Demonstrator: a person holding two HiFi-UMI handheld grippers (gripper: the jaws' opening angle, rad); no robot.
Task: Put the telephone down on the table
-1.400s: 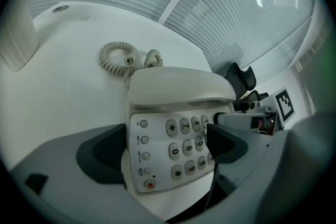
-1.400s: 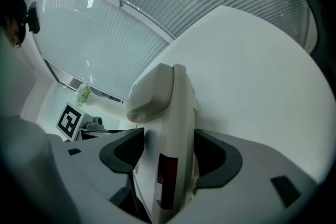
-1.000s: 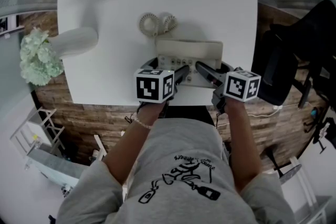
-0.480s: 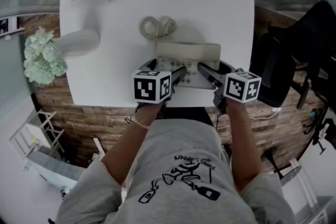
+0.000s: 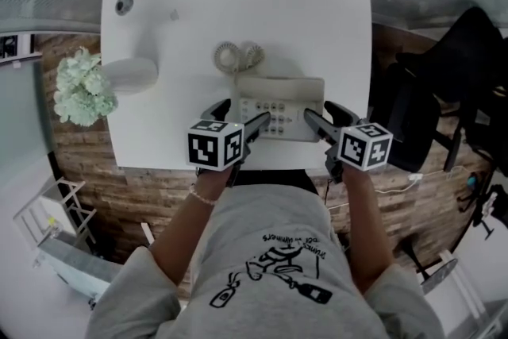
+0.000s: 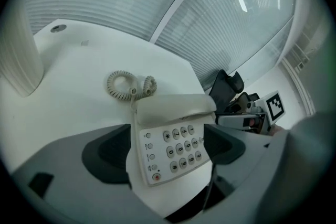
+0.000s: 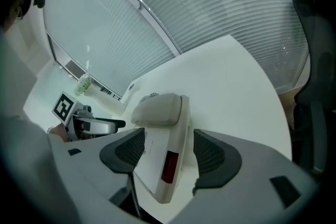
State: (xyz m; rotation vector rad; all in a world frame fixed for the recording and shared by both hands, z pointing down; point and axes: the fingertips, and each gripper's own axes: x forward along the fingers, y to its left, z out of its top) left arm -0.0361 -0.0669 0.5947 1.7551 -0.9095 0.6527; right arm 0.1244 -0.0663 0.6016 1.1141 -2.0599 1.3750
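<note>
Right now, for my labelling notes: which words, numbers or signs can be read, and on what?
"*": telephone keypad
"0": same keypad
"#": same keypad
Other keys: too small to be sure.
Shirt print: too blurred to read.
Marker cubes: square patterns, no words.

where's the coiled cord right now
In the head view the coiled cord lies on the white table, just beyond the far left corner of the telephone.

Telephone [image 6: 157,113], keypad [image 6: 182,147]: pale keys bearing dark digits 0 to 9, a star and a hash.
Shirt [image 5: 274,266]: black script print, illegible.
Cubes [image 5: 214,145] [image 5: 364,145]: black-and-white square markers.
</note>
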